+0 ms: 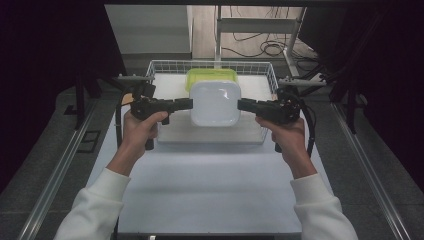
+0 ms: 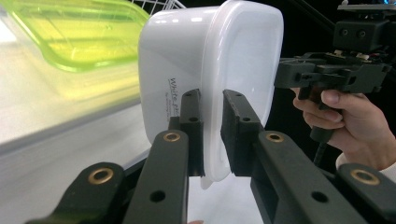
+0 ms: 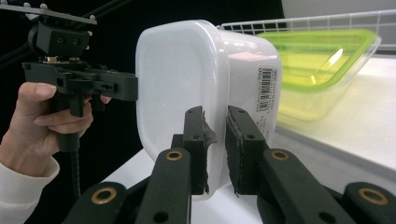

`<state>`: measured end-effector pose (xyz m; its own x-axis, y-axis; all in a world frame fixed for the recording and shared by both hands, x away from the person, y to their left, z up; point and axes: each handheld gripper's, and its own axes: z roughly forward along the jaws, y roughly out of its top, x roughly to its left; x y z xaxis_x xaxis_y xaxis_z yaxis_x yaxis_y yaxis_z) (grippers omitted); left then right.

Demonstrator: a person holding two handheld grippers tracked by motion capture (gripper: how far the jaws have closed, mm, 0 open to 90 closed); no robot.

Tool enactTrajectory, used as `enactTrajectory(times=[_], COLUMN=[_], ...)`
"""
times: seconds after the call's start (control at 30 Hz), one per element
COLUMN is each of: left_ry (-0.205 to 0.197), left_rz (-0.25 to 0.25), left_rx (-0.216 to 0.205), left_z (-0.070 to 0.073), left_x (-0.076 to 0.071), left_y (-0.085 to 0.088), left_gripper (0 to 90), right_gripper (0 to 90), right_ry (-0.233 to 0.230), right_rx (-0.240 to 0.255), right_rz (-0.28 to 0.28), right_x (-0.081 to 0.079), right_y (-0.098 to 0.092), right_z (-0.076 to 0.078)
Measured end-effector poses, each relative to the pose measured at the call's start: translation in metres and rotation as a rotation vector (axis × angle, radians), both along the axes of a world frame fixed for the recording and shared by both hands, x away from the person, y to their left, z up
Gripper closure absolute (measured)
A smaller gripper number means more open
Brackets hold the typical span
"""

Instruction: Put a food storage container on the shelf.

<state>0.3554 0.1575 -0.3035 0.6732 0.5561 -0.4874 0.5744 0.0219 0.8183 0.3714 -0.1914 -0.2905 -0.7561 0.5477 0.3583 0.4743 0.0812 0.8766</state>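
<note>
A white plastic container (image 1: 215,102) is held between both grippers over the wire basket (image 1: 210,63). My left gripper (image 1: 190,104) is shut on its left rim, and in the left gripper view the jaws (image 2: 212,100) pinch the thin white edge of the container (image 2: 187,60). My right gripper (image 1: 240,105) is shut on the opposite rim, and the right gripper view shows its jaws (image 3: 215,114) clamped on the container (image 3: 177,74), whose side carries a barcode label. A translucent green container (image 1: 211,75) sits just behind it.
The basket holds a white board and stands at the far end of the white table (image 1: 210,190). Green container (image 2: 70,32) (image 3: 317,60) lies on that board. Metal rails run along both table sides. Cables lie on the floor beyond.
</note>
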Motion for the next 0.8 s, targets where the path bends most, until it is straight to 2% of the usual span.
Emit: enactTrajectory(times=[0.2,0.43,0.57,0.8], left_ry=[0.008,0.023,0.034,0.046], left_rz=[-0.005,-0.006,-0.01,0.007], left_rx=[0.009,-0.027,-0.054,-0.053], left_z=[0.007,0.009,0.01,0.016], left_x=[0.016,0.029,0.035,0.047], left_y=[0.003,0.006,0.008,0.012], left_gripper=[79.0,79.0,79.1,78.9], right_gripper=[78.3,78.4,79.0,78.9], right_ry=[0.009,0.017,-0.002,0.005], right_rx=[0.025,0.044,0.065,0.061], right_rz=[-0.004,-0.007,0.002,-0.002], right_x=[0.012,0.025,0.029,0.041], right_y=[0.001,0.002,0.002,0.007], right_z=[0.003,0.008,0.016,0.023])
